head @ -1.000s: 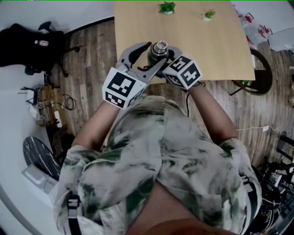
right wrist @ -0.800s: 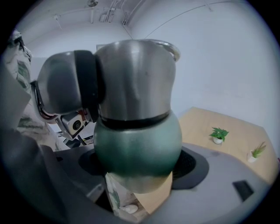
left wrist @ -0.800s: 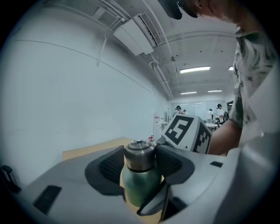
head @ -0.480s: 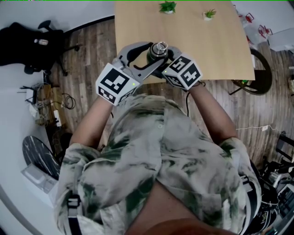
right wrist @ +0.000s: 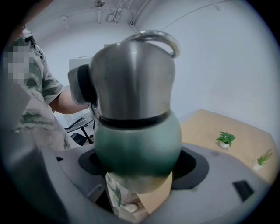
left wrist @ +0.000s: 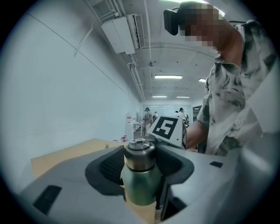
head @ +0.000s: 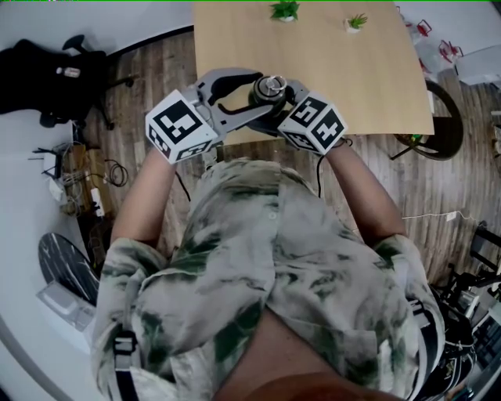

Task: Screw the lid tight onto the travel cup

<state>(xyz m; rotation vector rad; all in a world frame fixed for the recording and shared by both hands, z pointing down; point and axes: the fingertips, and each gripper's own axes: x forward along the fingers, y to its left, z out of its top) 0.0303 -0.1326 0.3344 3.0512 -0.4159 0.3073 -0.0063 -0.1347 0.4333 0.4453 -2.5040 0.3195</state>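
Note:
A green travel cup with a steel lid is held over the front part of the wooden table. My left gripper reaches in from the left and is shut on the lid, its dark pads pressing both sides. My right gripper comes from the right and is shut on the cup's green body. In the right gripper view the lid with its ring handle sits on the cup, and the cup's base hangs above the table edge.
Two small potted plants stand at the table's far edge. A black office chair is on the floor at the left, with cables and boxes below it. More clutter lies at the right.
My left gripper has swung around the cup, its marker cube moving left and up, with the jaws staying on the lid. The right gripper and the cup have hardly moved.

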